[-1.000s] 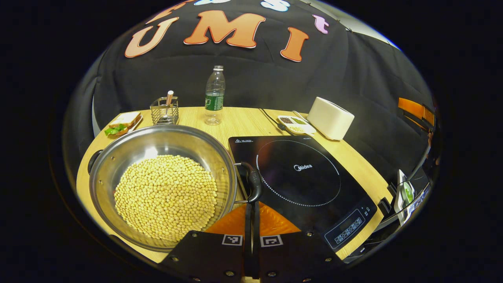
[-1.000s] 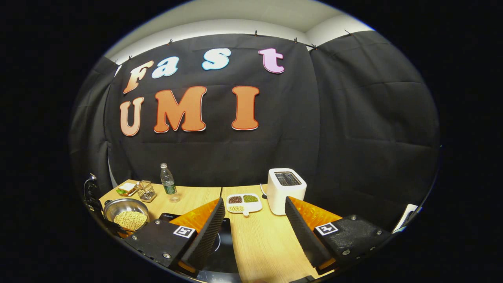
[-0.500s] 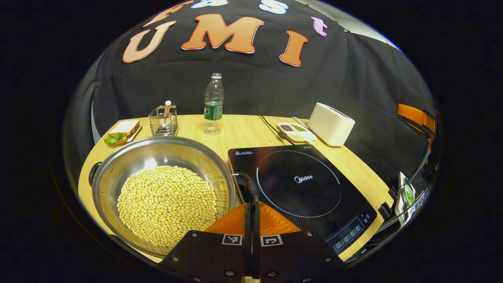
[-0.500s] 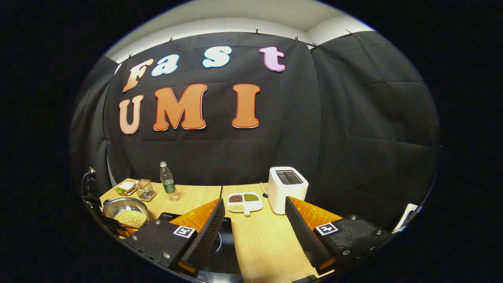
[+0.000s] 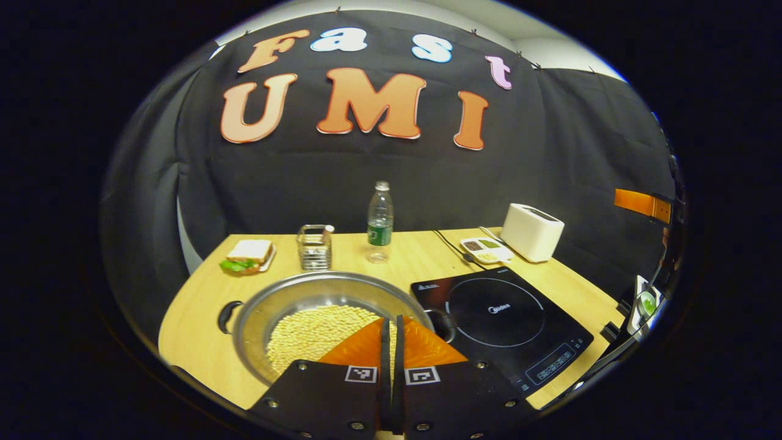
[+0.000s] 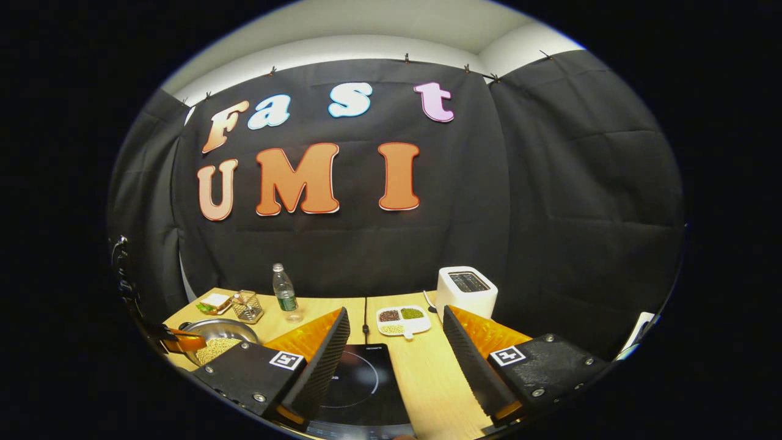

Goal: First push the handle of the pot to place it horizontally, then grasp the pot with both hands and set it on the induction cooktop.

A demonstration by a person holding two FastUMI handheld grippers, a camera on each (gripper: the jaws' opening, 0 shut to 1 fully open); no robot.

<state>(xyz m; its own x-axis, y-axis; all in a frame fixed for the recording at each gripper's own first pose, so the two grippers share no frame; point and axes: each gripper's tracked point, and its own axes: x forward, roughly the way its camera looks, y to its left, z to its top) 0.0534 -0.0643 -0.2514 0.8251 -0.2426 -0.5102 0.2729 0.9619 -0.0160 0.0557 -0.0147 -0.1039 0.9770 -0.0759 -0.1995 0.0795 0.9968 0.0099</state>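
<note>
On the wooden table (image 5: 201,330), your steel pot (image 5: 287,302) of soybeans (image 5: 311,333) sits just left of the black induction cooktop (image 5: 501,321), not on it. Your left gripper (image 5: 391,342) hangs above the pot's near right rim, its two fingers pressed together with nothing between them. One black handle (image 5: 227,315) sticks out flat from the pot's left side; the opposite handle (image 5: 441,324) lies at the cooktop's left edge, just right of your fingertips and apart from them.

In the right gripper view, your right gripper (image 6: 397,360) has its jaws spread wide and empty, held over the front of the cooktop (image 6: 360,385) and the bare table (image 6: 427,379) beside it. The pot (image 6: 214,333) is well off to that gripper's left, and your left gripper (image 6: 183,342) shows at its near rim.

Along the back of the table you have a sandwich (image 5: 247,256), a wire holder (image 5: 314,247), a water bottle (image 5: 380,223), a divided dish of beans (image 5: 486,247) and a white toaster (image 5: 531,232).
</note>
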